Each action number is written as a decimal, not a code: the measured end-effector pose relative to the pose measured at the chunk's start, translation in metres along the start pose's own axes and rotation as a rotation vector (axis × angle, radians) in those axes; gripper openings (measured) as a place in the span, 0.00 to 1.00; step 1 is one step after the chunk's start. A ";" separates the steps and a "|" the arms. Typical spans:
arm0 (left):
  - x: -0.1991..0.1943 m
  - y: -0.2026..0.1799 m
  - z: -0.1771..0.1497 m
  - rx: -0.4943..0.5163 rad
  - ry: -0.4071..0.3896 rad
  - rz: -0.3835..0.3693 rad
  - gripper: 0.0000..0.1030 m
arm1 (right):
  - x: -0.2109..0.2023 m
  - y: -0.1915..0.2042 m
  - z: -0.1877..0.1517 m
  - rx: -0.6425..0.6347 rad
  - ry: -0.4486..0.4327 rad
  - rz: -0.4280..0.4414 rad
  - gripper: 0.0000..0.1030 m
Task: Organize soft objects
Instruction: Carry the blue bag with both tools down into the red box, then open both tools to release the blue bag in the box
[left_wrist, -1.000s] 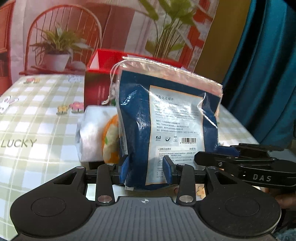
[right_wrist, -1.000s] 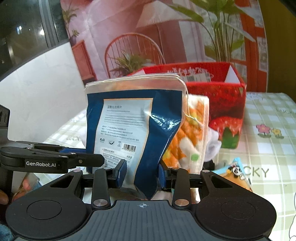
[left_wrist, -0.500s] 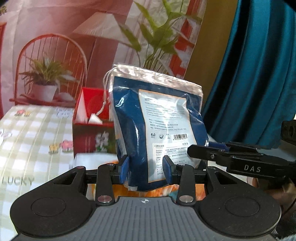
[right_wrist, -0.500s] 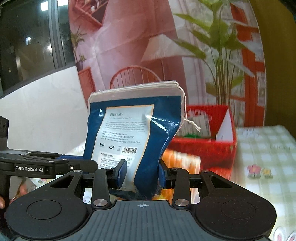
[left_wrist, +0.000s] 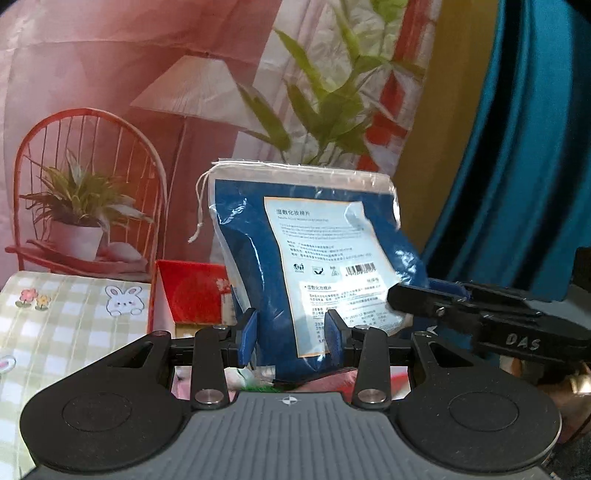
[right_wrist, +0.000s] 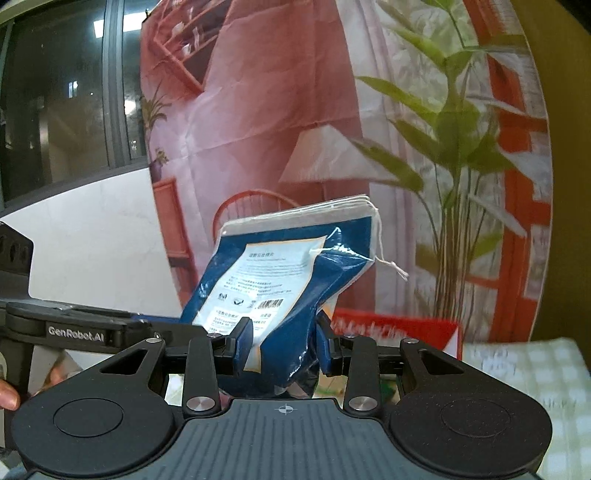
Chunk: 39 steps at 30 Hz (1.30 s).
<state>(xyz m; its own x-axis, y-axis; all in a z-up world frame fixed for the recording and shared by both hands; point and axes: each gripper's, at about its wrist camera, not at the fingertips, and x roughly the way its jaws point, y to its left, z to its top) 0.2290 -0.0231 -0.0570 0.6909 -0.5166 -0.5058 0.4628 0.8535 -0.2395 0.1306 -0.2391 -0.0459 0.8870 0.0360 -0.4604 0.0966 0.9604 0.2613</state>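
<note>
A blue plastic pouch (left_wrist: 314, 251) with a white label and a white drawstring top is held upright in the air by both grippers. My left gripper (left_wrist: 291, 334) is shut on its lower left part. My right gripper (right_wrist: 284, 345) is shut on the pouch (right_wrist: 291, 273) from the other side; its fingers also show at the right of the left wrist view (left_wrist: 436, 299). A red open box (left_wrist: 192, 291) sits on the table just below and behind the pouch, and it also shows in the right wrist view (right_wrist: 399, 325).
A green-checked tablecloth (left_wrist: 66, 317) covers the table to the left. A printed backdrop with a chair, lamp and plant hangs behind (left_wrist: 184, 110). A teal curtain (left_wrist: 517, 166) hangs at the right. A dark window (right_wrist: 55, 110) is at the far left of the right wrist view.
Both grippers have lifted the pouch up and carried it toward the red box. The orange-patterned bundle and white bag on the table have dropped out of view.
</note>
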 end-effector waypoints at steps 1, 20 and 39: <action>0.007 0.003 0.006 -0.006 0.008 0.002 0.40 | 0.006 -0.004 0.005 0.006 0.000 0.005 0.32; 0.116 0.043 -0.011 -0.151 0.350 0.078 0.42 | 0.114 -0.071 -0.036 0.259 0.314 -0.049 0.31; 0.118 0.055 -0.020 -0.171 0.375 0.099 0.48 | 0.156 -0.078 -0.072 0.397 0.560 -0.092 0.26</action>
<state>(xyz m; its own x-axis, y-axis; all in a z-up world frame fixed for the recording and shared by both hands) 0.3243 -0.0359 -0.1463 0.4624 -0.3978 -0.7924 0.2838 0.9131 -0.2928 0.2290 -0.2886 -0.1996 0.5105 0.1994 -0.8364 0.4129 0.7964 0.4419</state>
